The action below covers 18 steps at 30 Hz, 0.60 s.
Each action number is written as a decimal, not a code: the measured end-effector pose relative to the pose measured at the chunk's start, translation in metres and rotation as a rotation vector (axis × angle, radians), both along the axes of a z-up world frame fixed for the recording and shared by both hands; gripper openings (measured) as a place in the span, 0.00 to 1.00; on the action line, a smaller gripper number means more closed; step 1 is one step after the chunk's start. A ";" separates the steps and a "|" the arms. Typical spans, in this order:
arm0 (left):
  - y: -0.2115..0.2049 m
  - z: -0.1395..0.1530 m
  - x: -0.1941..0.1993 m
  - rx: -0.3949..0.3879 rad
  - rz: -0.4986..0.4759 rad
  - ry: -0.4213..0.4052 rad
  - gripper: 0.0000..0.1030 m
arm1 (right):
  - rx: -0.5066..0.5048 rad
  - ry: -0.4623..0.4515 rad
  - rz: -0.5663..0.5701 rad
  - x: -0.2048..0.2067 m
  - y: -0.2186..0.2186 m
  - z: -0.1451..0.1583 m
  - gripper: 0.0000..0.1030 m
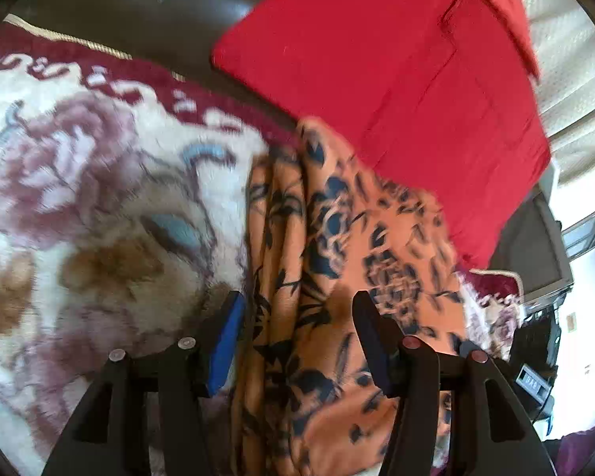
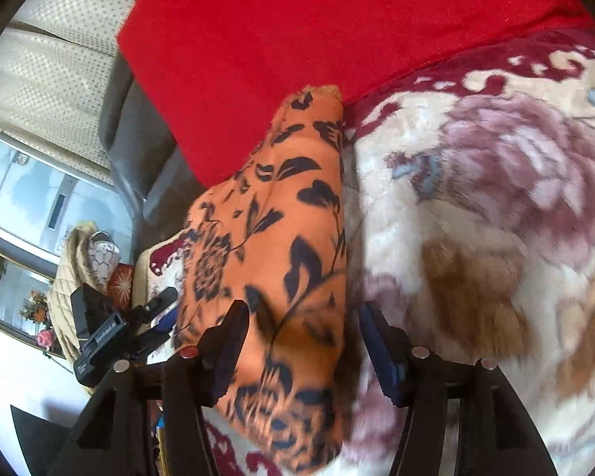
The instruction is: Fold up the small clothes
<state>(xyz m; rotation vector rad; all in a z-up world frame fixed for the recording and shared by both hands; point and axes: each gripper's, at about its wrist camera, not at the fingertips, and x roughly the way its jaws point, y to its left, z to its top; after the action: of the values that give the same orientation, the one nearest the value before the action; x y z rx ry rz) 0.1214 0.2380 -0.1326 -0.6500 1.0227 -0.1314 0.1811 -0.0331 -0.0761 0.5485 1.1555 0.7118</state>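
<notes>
Left gripper (image 1: 297,337): jaws apart, released over the orange floral garment (image 1: 337,261).
Right gripper (image 2: 301,341): released too, straddling the garment's edge.
Garment: folded narrow, probably just set down on the floral blanket (image 2: 496,198).
Red cloth (image 1: 377,59): at twelve o'clock, touching the garment's far end.

Right gripper (image 2: 297,341) hovers with jaws apart over the folded orange flowered cloth (image 2: 273,238), not pinching it. The cloth lies on a floral blanket (image 2: 476,218), its far tip touching a red cloth (image 2: 297,31).
</notes>
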 end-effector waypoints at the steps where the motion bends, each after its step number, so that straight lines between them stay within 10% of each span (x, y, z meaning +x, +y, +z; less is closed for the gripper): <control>1: -0.004 -0.006 0.002 0.027 -0.014 0.013 0.48 | 0.007 0.012 0.013 0.004 0.006 -0.006 0.60; 7: -0.011 -0.001 0.004 0.056 -0.036 0.010 0.22 | -0.038 -0.035 0.076 0.008 0.026 0.010 0.33; 18: -0.093 0.062 0.005 0.043 -0.145 -0.156 0.23 | -0.031 -0.172 -0.032 -0.011 -0.080 0.071 0.33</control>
<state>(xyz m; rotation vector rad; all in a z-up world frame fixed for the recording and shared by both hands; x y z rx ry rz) 0.1269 0.1452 -0.0704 -0.5178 0.9191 -0.2820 0.1697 -0.1126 -0.0048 0.4688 0.9937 0.6990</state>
